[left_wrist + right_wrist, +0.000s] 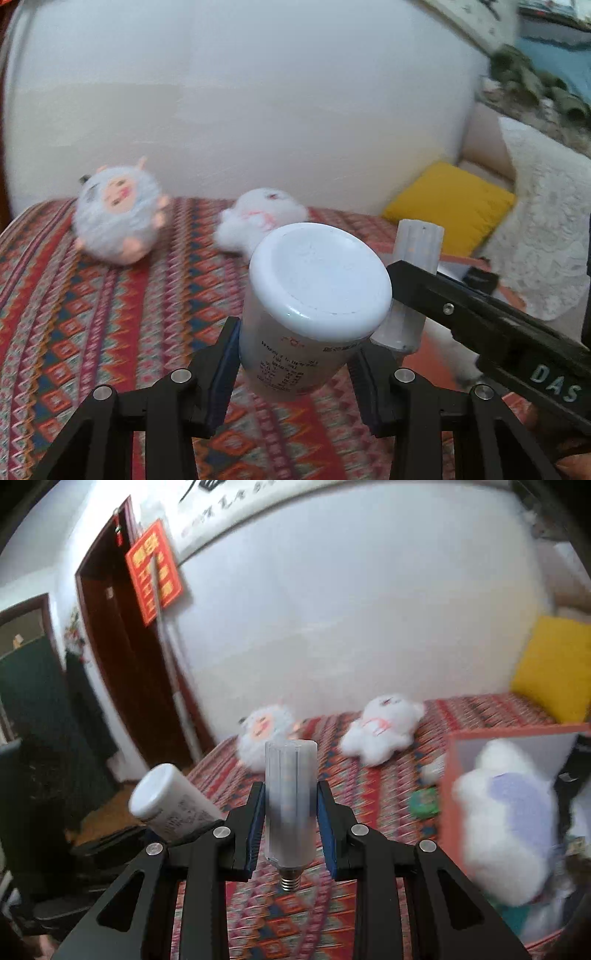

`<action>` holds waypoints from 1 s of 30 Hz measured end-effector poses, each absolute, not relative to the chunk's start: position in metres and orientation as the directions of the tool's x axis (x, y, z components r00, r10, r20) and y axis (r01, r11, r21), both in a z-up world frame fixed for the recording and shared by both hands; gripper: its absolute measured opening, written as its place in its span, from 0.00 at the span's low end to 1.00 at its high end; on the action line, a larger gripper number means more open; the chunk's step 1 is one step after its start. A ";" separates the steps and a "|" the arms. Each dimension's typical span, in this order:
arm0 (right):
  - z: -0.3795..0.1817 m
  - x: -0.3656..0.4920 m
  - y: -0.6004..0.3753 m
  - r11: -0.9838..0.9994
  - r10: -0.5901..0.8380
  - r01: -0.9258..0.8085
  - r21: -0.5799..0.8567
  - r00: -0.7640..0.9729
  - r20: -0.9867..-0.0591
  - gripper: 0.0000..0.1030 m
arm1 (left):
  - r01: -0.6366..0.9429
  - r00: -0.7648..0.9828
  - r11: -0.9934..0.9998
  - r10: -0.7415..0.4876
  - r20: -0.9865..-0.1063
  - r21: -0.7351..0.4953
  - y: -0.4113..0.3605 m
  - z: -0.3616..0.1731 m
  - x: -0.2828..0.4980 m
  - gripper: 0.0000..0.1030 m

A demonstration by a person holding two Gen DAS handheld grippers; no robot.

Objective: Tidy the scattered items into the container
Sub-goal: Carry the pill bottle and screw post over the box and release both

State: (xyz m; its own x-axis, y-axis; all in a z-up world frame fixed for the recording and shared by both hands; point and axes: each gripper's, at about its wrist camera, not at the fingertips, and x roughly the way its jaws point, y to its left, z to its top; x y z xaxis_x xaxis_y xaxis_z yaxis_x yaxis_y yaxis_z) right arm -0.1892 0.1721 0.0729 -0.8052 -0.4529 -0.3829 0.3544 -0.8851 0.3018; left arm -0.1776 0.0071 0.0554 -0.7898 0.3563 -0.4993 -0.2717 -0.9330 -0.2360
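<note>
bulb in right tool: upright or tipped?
Upright. In the right wrist view the LED bulb stands vertically between the right tool's pads, screw base pointing down and free of the patterned cloth.

Both wrist views low, close over patterned bedspread [74, 295], facing wall; share plush toys [380, 731].

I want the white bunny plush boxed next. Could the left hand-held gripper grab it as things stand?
Probably not yet: the left hand-held gripper is shut on the white bottle, so nothing more fits. The white bunny plush itself lies uncovered on the patterned cloth.
</note>
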 end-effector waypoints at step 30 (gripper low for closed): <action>0.063 -0.202 0.428 -0.919 -0.066 -0.124 0.374 -0.887 -0.457 0.29 | -0.617 -0.567 -0.774 0.563 -0.602 -0.142 0.288 0.046 -0.234 0.46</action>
